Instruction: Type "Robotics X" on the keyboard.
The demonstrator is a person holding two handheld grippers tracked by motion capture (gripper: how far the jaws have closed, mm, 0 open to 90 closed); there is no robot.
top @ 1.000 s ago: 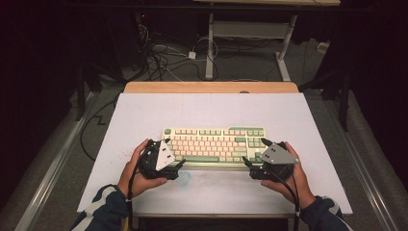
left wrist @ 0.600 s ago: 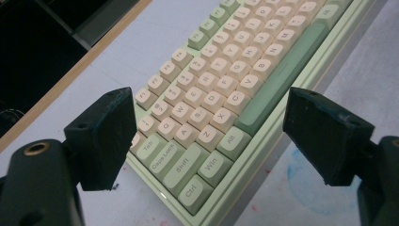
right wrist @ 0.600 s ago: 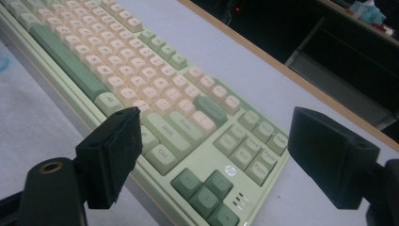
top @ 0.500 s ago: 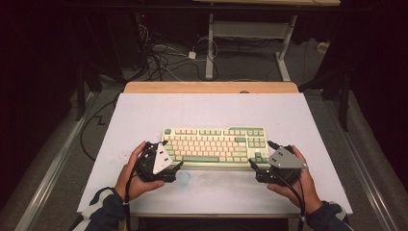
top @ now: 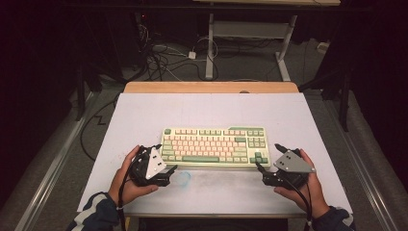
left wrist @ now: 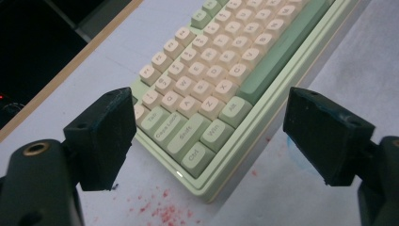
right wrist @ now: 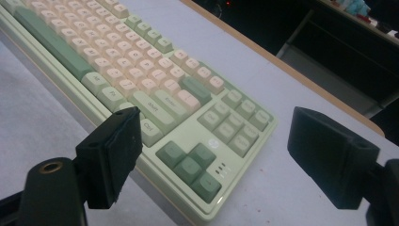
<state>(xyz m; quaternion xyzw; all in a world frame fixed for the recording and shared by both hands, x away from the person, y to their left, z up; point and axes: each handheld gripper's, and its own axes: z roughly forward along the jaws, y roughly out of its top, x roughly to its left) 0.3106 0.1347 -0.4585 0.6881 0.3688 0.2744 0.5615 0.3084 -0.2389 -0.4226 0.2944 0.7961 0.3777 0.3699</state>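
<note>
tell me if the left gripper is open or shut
Open: the left gripper has its jaws spread wide, framing the keyboard corner without touching it.

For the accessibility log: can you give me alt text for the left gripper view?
A green and cream keyboard lies on a pale table, its near left corner between the wide-open black jaws of the left gripper, which touch nothing. Small red specks dot the table below the corner.
</note>
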